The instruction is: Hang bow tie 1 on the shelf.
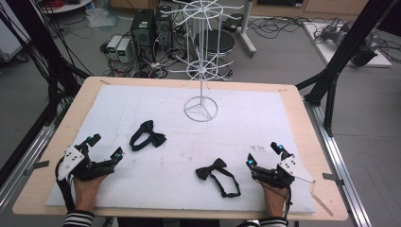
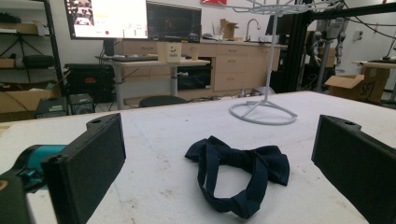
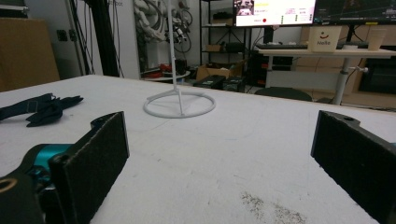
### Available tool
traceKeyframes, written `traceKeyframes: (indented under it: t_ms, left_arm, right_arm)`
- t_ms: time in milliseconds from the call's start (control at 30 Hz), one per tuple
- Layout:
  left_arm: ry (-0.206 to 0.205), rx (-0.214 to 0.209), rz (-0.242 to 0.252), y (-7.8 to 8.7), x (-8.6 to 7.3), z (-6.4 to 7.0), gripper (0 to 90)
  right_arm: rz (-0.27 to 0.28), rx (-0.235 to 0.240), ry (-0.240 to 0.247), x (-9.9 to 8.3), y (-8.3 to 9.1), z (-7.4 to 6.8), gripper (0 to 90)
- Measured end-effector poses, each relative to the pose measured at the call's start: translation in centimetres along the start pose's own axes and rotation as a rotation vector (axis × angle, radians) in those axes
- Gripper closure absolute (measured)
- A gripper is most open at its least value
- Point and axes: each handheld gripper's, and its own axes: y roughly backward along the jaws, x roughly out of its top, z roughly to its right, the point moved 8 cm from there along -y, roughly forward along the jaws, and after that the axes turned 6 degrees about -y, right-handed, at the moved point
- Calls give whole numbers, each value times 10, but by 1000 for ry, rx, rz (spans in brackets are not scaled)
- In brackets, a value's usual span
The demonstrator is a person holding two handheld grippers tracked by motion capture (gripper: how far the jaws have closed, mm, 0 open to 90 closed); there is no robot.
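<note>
Two dark fabric bow ties with looped neck straps on the white board: one [image 1: 147, 135] toward the left, one [image 1: 217, 176] nearer the front right. One white wire display stand with a ring base [image 1: 201, 109] at the far middle. Two black two-jaw grippers, the left [image 1: 105, 147] and the right [image 1: 263, 153], one at each front corner. One pale wooden table [image 1: 312, 156] underneath.
</note>
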Motion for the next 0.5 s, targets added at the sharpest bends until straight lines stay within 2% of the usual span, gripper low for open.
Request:
traceKeyframes:
  t_ms: [500]
  left_arm:
    - [39, 0, -17, -2, -1, -3, 32]
  right_arm:
    - [6, 3, 4, 0, 0, -1, 34]
